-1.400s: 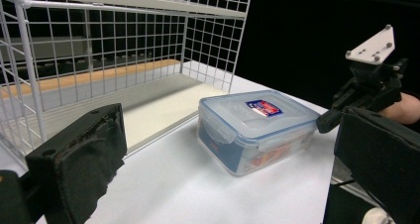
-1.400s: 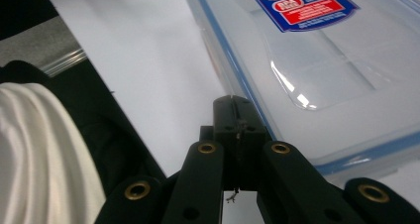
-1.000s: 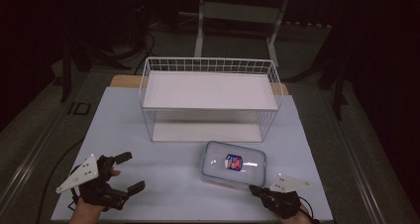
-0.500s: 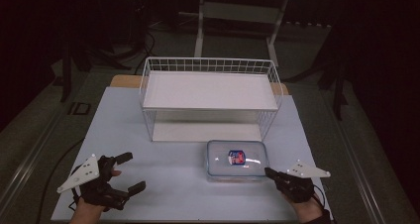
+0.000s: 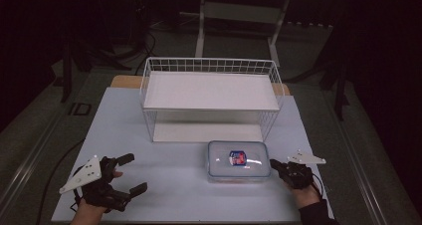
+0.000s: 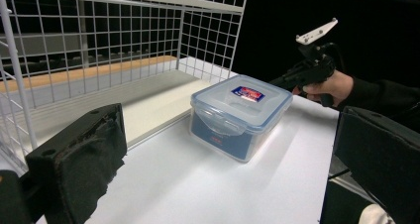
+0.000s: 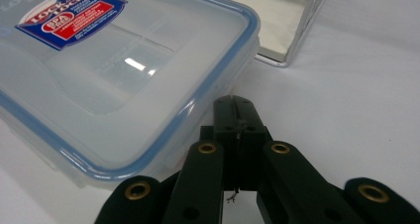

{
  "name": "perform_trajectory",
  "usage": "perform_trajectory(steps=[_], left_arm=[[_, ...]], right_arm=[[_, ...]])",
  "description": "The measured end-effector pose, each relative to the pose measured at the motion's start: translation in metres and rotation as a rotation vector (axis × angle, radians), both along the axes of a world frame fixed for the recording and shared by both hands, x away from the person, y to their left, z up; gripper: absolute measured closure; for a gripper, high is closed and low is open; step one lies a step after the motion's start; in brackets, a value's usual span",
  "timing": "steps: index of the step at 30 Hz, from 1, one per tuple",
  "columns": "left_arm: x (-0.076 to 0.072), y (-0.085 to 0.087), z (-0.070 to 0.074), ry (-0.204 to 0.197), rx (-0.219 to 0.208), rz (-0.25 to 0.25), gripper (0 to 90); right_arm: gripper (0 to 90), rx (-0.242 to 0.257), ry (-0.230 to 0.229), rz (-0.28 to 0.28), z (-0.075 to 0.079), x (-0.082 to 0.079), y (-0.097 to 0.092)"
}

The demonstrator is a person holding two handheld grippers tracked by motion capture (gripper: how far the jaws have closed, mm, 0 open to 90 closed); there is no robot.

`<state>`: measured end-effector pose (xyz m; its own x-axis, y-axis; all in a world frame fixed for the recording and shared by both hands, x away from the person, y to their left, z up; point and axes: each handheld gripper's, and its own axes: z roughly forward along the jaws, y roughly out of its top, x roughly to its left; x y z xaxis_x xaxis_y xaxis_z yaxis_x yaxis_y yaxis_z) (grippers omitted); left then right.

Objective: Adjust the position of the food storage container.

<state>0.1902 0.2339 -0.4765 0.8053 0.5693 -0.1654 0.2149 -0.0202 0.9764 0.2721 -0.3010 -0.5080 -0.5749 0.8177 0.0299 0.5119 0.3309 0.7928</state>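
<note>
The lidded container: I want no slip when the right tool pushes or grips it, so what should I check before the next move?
1. Lid seated on the container: ok, it sits flat and even all round.
2. Right tool shut: ok, jaws together, nothing between them.
3. Right tool touching the container: cannot tell; its tip is at the short side.
4. Left tool out of the way: ok, open, well apart on the table.
5. Path to the wire rack lower shelf: ok, nothing lies between.

Lidded clear container [image 5: 239,160] before wire rack [image 5: 211,95]
</note>
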Motion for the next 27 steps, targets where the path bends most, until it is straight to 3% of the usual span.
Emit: perform_trajectory(steps=[13, 27], left_arm=[[0.002, -0.005, -0.003, 0.018, 0.008, -0.014, 0.0], [0.003, -0.008, -0.005, 0.026, 0.013, -0.026, 0.0]], right_arm=[[90.0, 0.011, 0.015, 0.046, 0.001, 0.002, 0.017], [90.0, 0.012, 0.027, 0.135, 0.003, 0.005, 0.049]])
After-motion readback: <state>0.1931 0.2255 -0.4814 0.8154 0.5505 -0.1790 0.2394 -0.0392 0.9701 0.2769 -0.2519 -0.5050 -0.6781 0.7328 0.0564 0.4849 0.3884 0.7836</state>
